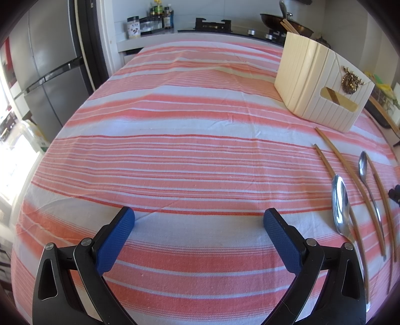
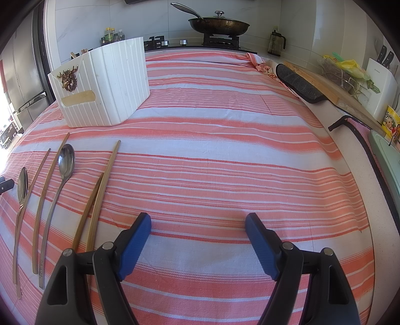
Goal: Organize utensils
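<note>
Barely begun: both spoons (image 2: pixel 66 160) and four chopsticks (image 2: pixel 100 197) lie at 9 o'clock; the holder (image 2: pixel 107 82) has some chopsticks. Left claw (image 1: pixel 199 220) and right claw (image 2: pixel 198 225) gape empty.

Chopsticks (image 1: pixel 290 26) inside the white holder (image 1: pixel 312 75) show only their top ends above its wall. In the right wrist view, the rear tips of two chopsticks (image 2: pixel 96 197) pass behind the right tool (image 2: pixel 198 220). Bottle labels (image 1: pixel 160 11) by the stove are too small to read. Both spoon handles (image 1: pixel 362 270) run toward the left view's edge.
</note>
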Demonstrator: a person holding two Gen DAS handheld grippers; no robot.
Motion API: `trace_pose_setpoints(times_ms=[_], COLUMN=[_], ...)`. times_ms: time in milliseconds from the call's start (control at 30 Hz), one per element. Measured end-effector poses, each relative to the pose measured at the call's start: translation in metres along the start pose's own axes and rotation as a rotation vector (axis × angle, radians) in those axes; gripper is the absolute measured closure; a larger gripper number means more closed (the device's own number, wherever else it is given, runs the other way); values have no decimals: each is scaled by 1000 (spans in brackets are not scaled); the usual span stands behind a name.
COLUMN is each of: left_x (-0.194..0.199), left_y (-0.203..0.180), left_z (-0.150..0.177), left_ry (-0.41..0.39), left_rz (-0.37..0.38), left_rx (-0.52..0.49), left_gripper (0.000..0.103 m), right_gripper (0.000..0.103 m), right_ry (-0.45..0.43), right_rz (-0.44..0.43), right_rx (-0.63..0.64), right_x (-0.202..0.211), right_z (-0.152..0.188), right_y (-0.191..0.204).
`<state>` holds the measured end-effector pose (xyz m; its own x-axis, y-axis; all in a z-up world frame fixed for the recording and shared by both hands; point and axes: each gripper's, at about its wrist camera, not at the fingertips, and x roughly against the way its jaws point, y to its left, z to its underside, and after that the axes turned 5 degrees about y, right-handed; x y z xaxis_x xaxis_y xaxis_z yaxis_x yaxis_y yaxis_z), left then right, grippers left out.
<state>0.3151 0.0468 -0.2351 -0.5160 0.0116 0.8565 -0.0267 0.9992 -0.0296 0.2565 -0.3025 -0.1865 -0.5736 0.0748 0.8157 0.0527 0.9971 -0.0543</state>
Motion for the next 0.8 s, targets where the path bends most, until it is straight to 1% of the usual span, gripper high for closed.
trace_pose_setpoints(times_ms=[800], left_x=[-1], left_y=[-1], left_z=[0], left_ry=[1], left_rz=[-2], left_rx=[-2], left_gripper=[1], right_gripper=[24], right_ry=[0], right_rz=[0], right_rx=[0], right_x=[0], right_z=[0], right_y=[0])
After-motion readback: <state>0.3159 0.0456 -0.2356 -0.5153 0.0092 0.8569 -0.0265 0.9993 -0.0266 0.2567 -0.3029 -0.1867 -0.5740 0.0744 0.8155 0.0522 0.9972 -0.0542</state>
